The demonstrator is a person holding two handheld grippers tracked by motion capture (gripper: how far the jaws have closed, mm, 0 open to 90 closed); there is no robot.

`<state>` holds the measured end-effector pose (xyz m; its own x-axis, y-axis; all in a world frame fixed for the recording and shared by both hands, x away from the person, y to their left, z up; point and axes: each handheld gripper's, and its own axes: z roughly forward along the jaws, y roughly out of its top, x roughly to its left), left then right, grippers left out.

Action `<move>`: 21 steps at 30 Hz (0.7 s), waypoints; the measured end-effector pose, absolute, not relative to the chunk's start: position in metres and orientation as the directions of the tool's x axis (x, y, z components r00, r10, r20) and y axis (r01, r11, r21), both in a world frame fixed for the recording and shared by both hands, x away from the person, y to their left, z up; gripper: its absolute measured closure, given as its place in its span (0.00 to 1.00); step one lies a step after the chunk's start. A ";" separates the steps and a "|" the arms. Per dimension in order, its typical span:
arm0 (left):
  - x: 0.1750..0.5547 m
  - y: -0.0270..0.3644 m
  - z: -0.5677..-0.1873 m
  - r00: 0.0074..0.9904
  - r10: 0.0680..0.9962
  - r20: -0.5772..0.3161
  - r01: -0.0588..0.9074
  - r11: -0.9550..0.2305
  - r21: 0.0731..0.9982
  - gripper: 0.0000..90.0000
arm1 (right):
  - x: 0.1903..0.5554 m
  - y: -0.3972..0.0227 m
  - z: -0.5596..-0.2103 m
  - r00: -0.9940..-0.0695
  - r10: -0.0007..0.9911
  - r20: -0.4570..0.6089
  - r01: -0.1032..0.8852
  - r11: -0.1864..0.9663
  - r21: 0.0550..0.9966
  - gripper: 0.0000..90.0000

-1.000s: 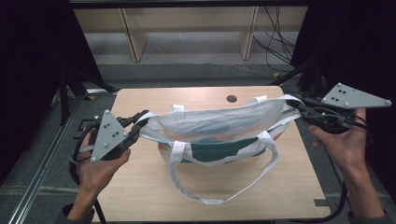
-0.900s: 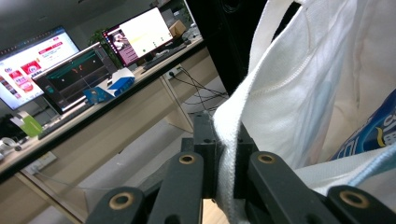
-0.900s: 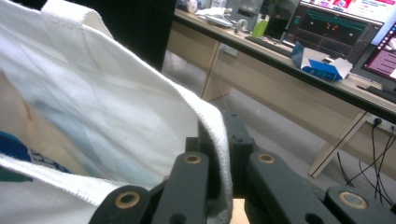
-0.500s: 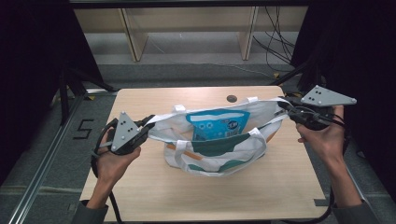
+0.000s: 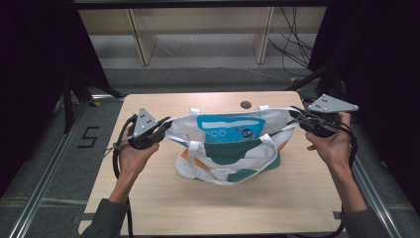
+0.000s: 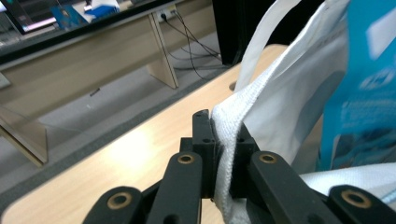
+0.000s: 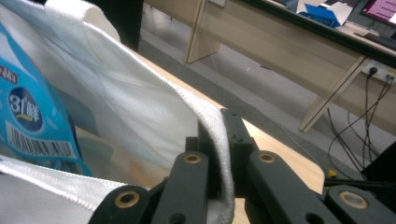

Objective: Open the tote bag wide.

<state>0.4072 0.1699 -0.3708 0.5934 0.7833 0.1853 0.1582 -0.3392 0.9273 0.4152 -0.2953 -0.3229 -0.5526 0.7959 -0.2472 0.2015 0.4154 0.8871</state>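
A: Two hand-held grippers are at work, one in each hand, and the forearms come in from the near edge of the desk (image 5: 163, 208)

B: What is the left hand-held gripper (image 5: 161, 130) doing?

A: Its jaws are pinched narrow on the left end of the rim of a white tote bag (image 5: 228, 163). In the left gripper view the thick woven hem (image 6: 224, 154) is clamped flat between the two black pads, with the bag's wall running off to the right.

B: And the right hand-held gripper (image 5: 297, 119)?

A: Same thing on the other end. Its jaws are closed tight on the hem (image 7: 217, 140) at the right end of the rim, and the cloth drapes over the pads in the right gripper view.

B: Where does the bag sit?

A: Near the middle of the desk, its bottom resting on the wood, its mouth held stretched wide between the two grippers. One white strap (image 5: 233, 176) hangs down the near side in a loop over the teal and orange print on the bag's front.

B: Anything inside?

A: A blue packet (image 5: 229, 130) stands in the open mouth, its printed face towards the person. Behind the bag a small dark round hole (image 5: 245, 104) shows in the desk near the far edge, and beyond that wooden shelving (image 5: 198, 29) and loose cables (image 5: 292, 44) lie on the floor
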 end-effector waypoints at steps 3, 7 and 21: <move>0.411 0.171 -0.380 0.596 0.786 0.166 0.181 -0.332 0.926 0.94 | 0.415 -0.295 -0.328 -0.554 0.796 -0.246 0.205 0.416 0.886 0.98; 0.422 0.169 -0.397 0.591 0.793 0.146 0.226 -0.336 0.914 0.94 | 0.421 -0.290 -0.339 -0.544 0.791 -0.281 0.216 0.455 0.864 0.98; 0.442 0.144 -0.470 0.673 0.718 0.179 0.307 -0.490 0.816 0.94 | 0.428 -0.309 -0.409 -0.535 0.817 -0.214 0.338 0.439 0.832 0.98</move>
